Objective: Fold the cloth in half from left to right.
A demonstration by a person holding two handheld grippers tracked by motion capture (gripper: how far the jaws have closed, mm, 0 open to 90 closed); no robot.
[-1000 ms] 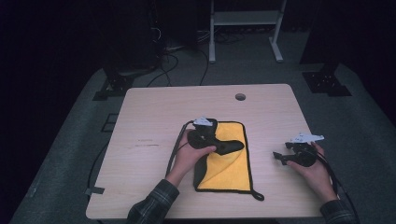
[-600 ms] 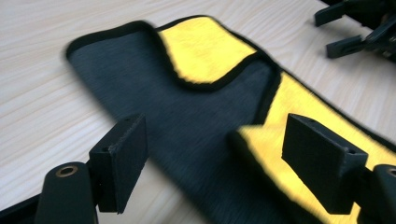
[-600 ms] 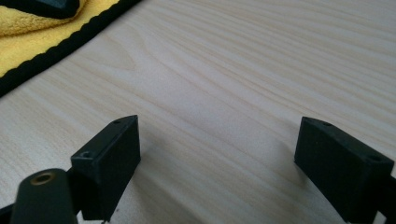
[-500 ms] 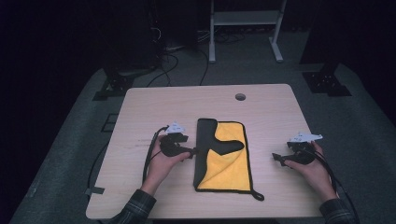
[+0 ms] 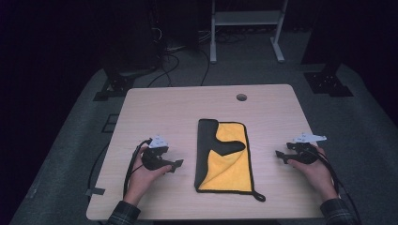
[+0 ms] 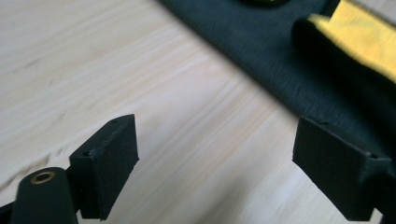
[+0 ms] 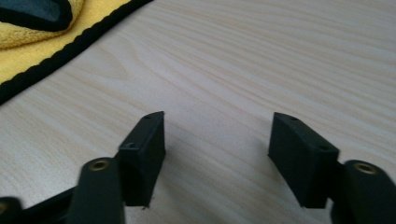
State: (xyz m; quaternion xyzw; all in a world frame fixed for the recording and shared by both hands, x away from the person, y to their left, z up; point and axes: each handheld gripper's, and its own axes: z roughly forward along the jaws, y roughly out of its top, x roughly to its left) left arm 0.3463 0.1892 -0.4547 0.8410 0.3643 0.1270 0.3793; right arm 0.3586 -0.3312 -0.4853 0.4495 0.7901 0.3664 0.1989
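my table (image 5: 155,108): pale wood, round hole (image 5: 241,97) | floor (image 5: 70,154): grey mat, cables (image 5: 176,65) | behind: white stand legs (image 5: 244,28), dark

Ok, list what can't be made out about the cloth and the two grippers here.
- Cloth, high view: the layers under its folded black flap are covered, so the fold count is unclear.
- Cloth, left gripper view: cut off by the top and right edges, and blurred.
- Cloth, right gripper view: a corner at the top left; the rest is out of frame.
- Left gripper and right gripper, high view: too small to judge the jaw gap; the hands cover their bodies.
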